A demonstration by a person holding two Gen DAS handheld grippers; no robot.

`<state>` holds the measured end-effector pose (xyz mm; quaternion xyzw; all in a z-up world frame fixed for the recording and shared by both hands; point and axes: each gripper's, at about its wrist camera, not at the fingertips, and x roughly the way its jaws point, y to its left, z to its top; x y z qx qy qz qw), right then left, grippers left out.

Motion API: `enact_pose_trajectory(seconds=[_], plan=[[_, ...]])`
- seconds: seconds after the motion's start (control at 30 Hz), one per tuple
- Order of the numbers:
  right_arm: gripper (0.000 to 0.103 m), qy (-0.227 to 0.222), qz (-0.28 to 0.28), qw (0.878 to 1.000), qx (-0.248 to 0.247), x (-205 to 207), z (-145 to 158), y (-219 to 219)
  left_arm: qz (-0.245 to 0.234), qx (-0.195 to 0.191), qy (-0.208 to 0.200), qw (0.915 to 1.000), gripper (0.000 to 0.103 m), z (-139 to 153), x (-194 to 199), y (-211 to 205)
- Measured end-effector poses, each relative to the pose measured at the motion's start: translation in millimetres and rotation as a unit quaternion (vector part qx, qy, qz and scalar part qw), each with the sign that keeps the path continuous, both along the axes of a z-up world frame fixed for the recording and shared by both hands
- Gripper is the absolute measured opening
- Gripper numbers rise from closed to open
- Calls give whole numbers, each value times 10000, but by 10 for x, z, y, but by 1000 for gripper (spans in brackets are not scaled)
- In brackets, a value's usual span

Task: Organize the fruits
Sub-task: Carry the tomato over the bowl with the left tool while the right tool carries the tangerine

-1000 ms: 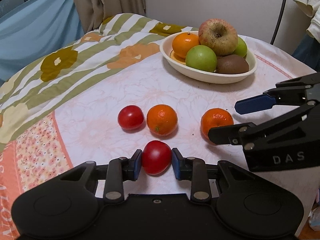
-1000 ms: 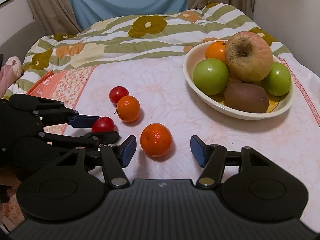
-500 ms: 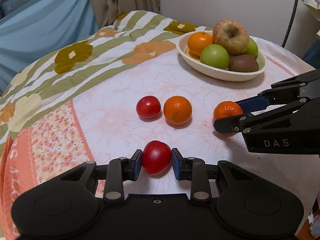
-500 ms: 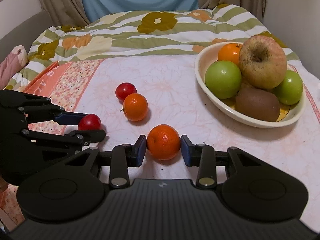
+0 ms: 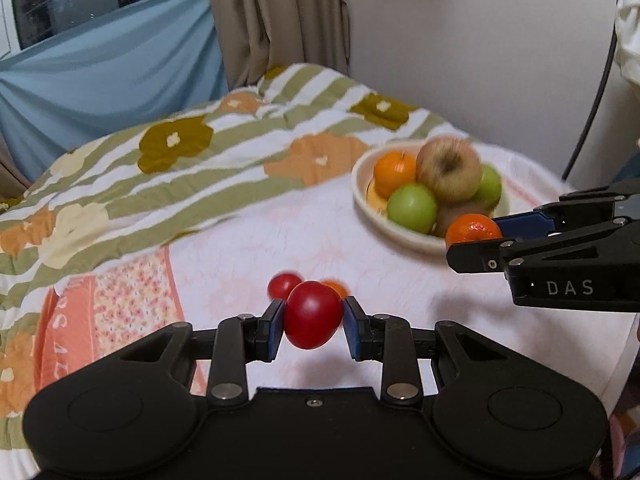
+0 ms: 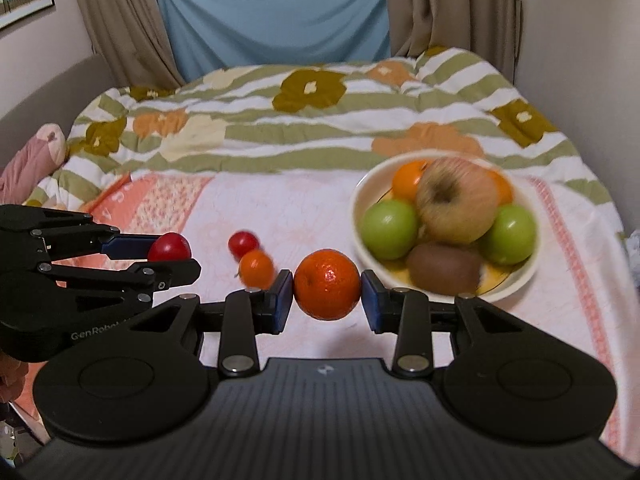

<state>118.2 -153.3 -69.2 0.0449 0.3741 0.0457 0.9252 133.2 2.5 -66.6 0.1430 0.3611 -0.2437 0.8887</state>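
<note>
The left gripper's [image 5: 313, 327] fingers [image 5: 273, 330] pinch a tomato [image 5: 313, 315], held clear above the table [image 5: 248, 248]. The right gripper's [image 6: 327, 298] fingers [image 6: 282, 300] are clamped on an orange [image 6: 327, 284], also lifted off the cloth, just in front of the bowl [image 6: 360, 208]. Below them on the table lie one more tomato [image 6: 243, 242] and one more orange [image 6: 257, 267], touching each other. The bowl is farther back on the right and holds two green apples [image 6: 390, 229], one large reddish apple [image 6: 456, 200], one kiwi [image 6: 444, 268] and what look like two oranges [image 6: 408, 180], though motion blur makes that count unsure. A flowered quilt [image 6: 312, 120] covers the far half of the table.
</note>
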Motion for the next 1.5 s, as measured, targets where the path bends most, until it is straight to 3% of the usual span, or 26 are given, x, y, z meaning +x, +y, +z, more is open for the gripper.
enact_pose_trajectory(seconds=[0.37,0.7,1.0,1.27,1.5], plan=[[52,-354,128,9992,-99,68,532,-736,214,-295,-391,9986,34,493,24,-574],[52,-515,527,9969,-261,591,667,-1395,448,-394,-489,9970,34,556,355,-1149],[52,-474,1020,9935,-204,1214,531,-1721,912,-299,-344,9948,34,393,710,-1457],[52,-180,1432,9893,-220,1667,159,-1734,1312,-138,114,9912,34,38,1119,-1549],[52,7,1445,9894,-113,1873,-70,-1745,1430,-32,476,9886,35,-196,1293,-1556]])
